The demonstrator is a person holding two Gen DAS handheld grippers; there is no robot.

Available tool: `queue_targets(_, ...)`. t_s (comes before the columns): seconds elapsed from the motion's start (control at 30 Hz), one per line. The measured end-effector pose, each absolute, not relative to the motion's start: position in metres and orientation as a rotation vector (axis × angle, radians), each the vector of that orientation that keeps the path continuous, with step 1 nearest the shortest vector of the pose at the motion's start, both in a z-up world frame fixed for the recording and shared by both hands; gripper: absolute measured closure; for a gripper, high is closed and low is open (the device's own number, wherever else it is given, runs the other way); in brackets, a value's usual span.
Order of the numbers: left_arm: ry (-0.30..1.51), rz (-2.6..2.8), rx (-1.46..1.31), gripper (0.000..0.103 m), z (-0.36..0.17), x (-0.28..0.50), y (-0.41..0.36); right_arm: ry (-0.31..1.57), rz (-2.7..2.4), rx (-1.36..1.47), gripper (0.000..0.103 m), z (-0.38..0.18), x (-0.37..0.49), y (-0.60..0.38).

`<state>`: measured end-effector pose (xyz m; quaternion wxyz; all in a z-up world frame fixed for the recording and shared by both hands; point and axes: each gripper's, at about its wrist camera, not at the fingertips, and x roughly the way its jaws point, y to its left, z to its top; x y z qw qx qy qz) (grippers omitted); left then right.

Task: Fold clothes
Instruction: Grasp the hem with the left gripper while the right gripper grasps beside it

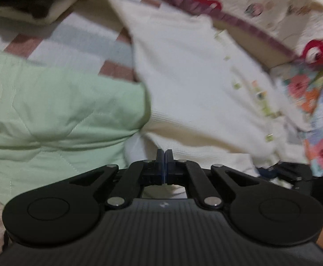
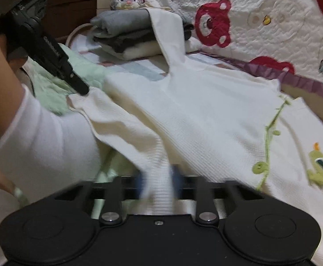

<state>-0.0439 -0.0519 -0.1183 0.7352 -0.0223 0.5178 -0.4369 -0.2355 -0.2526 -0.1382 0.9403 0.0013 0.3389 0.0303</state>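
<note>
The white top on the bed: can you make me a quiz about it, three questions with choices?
1. Where is the folded pile?
A. Past the white top, further up the bed
B. On the floor
C. Inside a basket

2. What colour are the bears on the quilt?
A. Blue
B. Red
C. Yellow

3. What is the right tool doing?
A. Standing wide open and empty
B. Gripping a sock
C. Pinching a fold of the white top

Answers:
1 A: the right wrist view shows the pile lying beyond the top's strap.
2 B: each bear face is red on the cream quilt.
3 C: white ribbed cloth is bunched between its blue pads.
</note>
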Motion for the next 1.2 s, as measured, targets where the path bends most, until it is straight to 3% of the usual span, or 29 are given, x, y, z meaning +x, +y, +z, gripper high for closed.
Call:
queue_targets(0.3,1.146,-1.006,-0.189,0.103,-0.064,-0.053,-0.007,0.566,0.186,0.292,0.093,-0.079,-0.276,-0.263)
queue_targets(0.63,1.295,-0.887,-0.02,0.103,-0.114,-0.081,-0.002,0.717,0.159,0.259,0.093,-0.117,-0.272,-0.233)
queue_targets(1.2,1.299,-0.821,0.111,0.103,-0.11,-0.081,-0.013,0.786,0.19,0.242,0.092,-0.131,-0.278,-0.221)
